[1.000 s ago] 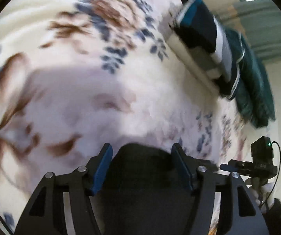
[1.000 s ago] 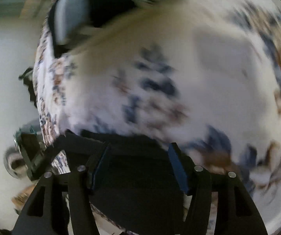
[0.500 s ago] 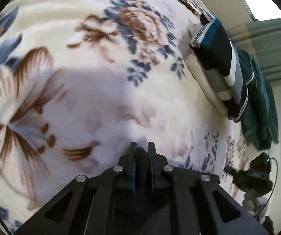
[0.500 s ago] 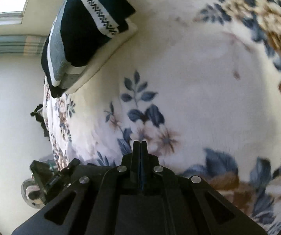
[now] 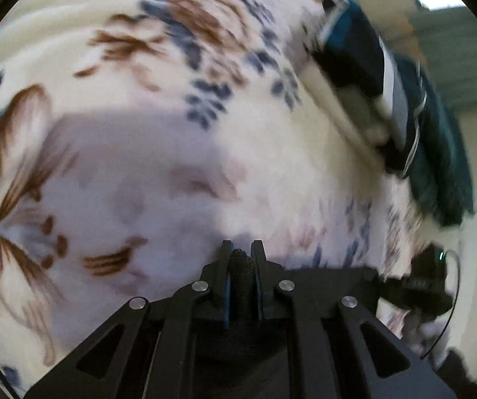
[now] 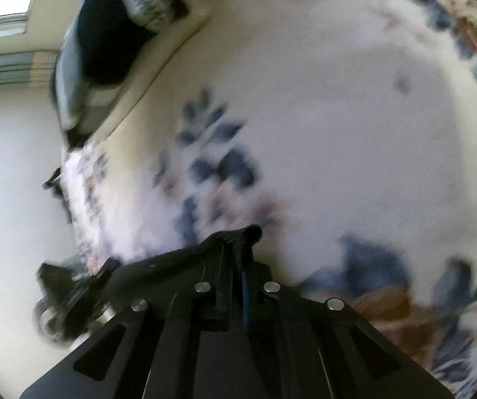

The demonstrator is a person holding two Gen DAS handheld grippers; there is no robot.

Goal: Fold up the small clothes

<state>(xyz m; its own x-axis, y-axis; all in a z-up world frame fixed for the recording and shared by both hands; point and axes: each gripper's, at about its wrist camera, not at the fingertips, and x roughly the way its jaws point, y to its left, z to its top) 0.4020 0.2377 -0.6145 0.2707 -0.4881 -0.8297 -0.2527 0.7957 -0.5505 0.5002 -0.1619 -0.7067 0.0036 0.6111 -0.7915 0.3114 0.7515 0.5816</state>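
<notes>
Black knit cloth, judged light, soft and limp, best taken by an edge or corner; it lies low over the floral bed, strung between both tools. Left tool: jaws nearly together, clamped on a bunched fold. Right tool: jaws together, pinching a corner.

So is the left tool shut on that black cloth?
Shut: the left tool has just closed, its blue pads pinching the black cloth.

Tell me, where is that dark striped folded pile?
The dark striped folded pile lies at the floral blanket's far edge, upper right in the left view, upper left in the right view.
</notes>
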